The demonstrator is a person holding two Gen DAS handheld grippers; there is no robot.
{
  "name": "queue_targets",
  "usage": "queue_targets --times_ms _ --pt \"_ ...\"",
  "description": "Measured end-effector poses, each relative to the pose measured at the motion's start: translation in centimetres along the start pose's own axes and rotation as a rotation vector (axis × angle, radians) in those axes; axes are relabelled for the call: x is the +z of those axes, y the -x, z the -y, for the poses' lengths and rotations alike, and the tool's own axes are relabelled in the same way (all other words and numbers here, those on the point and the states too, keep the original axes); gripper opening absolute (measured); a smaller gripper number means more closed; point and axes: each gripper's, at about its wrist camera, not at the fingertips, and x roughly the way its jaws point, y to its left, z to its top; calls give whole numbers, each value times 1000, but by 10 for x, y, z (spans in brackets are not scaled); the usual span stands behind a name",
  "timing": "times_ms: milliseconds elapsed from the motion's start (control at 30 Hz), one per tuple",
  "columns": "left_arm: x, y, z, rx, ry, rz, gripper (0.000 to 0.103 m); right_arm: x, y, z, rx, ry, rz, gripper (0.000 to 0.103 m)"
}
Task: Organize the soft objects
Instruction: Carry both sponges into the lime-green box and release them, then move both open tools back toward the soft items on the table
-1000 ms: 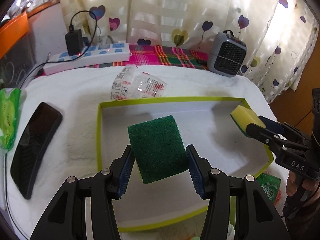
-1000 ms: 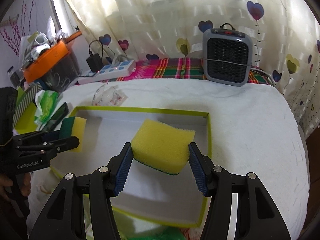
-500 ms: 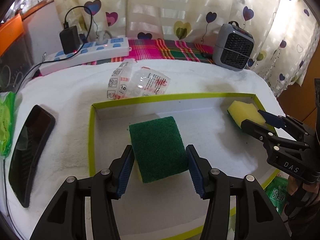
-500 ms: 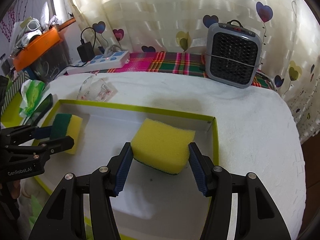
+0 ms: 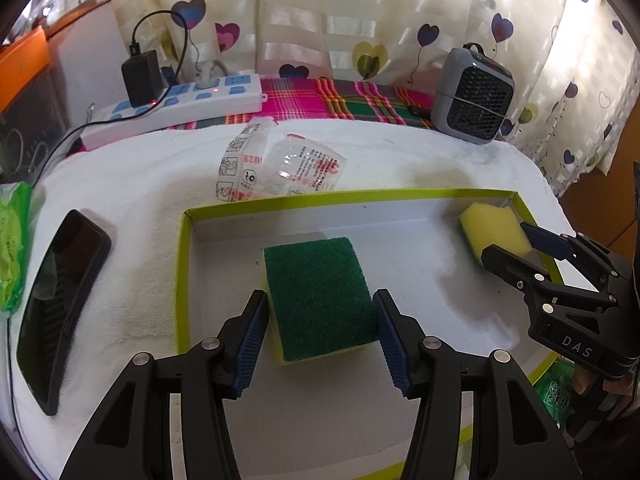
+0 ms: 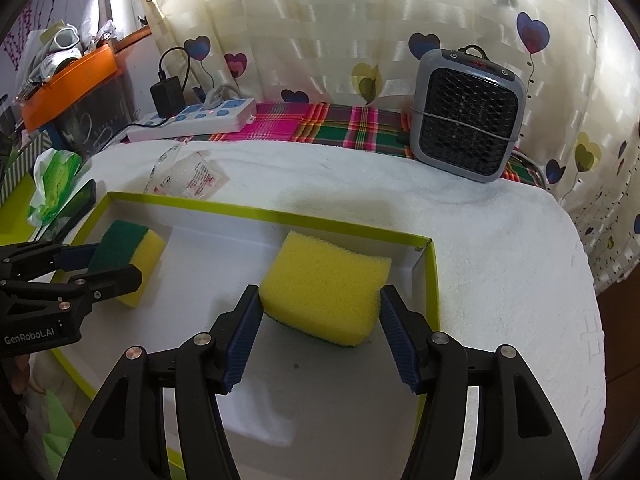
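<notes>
A shallow box with a lime-green rim (image 5: 182, 280) (image 6: 434, 280) lies on the white towel. My left gripper (image 5: 320, 340) is shut on a sponge, green side up (image 5: 318, 298), which rests on the box floor at the left; it also shows in the right wrist view (image 6: 128, 256). My right gripper (image 6: 320, 336) is shut on a second sponge, yellow side up (image 6: 324, 286), low in the box's right corner; it also shows in the left wrist view (image 5: 492, 232).
A black phone (image 5: 60, 304) and a green packet (image 5: 12, 240) lie left of the box. A clear plastic wrapper (image 5: 276, 168) lies behind it. A power strip (image 5: 180, 108) and a grey heater (image 6: 468, 120) stand at the back.
Both grippers have lowered and moved forward with their sponges into the box. The sponges now sit at or near the box floor. Both jaws look slightly wider than before.
</notes>
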Motion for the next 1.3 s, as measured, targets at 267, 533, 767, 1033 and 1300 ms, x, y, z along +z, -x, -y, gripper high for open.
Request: queue_targets --times_ms 267,533,767,1033,1300 --pt "-2 2 0 -2 4 3 54 1 4 1 9 -21 20 68" --pt "-5 14 -1 6 4 37 58 -2 13 2 24 -45 41 69" --pt "-10 29 -3 12 20 63 59 -7 27 1 36 -54 63 69" --pt "-19 57 -7 12 31 111 59 -17 50 -2 41 -54 88 69" --pt "-41 80 -8 3 31 134 59 -33 73 -5 51 -65 110 69"
